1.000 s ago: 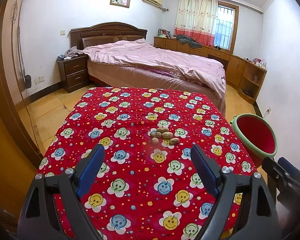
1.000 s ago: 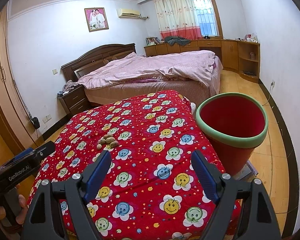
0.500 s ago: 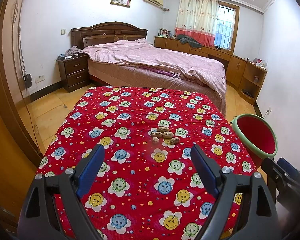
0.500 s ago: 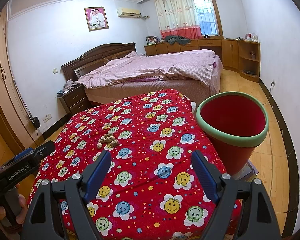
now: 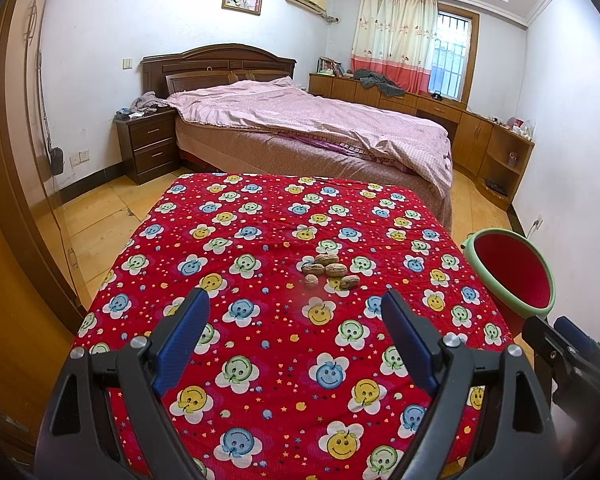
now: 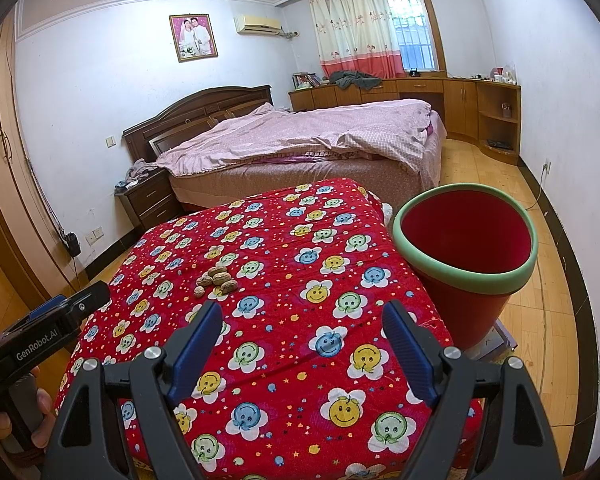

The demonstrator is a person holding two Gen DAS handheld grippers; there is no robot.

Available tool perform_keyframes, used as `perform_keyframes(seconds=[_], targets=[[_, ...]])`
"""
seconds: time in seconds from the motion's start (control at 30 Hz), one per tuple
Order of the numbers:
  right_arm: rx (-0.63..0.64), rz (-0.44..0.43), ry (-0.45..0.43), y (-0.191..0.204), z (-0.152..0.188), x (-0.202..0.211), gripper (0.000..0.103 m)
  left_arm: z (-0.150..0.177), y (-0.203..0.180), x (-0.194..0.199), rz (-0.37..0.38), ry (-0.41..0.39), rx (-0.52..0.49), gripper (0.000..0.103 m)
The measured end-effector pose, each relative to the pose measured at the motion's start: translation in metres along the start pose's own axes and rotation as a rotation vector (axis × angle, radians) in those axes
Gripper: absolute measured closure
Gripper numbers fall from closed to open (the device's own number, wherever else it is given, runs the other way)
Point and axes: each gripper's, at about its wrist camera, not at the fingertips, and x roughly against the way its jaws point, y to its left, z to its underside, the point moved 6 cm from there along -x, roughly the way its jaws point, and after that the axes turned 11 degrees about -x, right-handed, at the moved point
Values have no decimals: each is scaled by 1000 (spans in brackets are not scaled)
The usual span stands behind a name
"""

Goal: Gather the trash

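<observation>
On quilted red cloth (image 5: 260, 360), knobbly walnut shells (image 5: 329, 270), round bin (image 6: 466, 256) beside, both grippers' fingers (image 5: 184, 332) spread wide, empty.

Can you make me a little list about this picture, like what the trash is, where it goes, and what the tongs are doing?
trash: small pile of peanut shells
lying on: red smiley-flower cloth
bin: red bucket with green rim, beside the cloth on the right
inside of bin: no trash visible
left tongs: open, holding nothing, pointing at the shells
right tongs: open, holding nothing
behind: bed with pink blanket
</observation>
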Motion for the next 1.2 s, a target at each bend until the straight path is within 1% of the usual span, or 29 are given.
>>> perform_keyframes(seconds=[1.2], targets=[[-1,1,3,0,-1,0,19,0,4,-3,-5,6,1,16]])
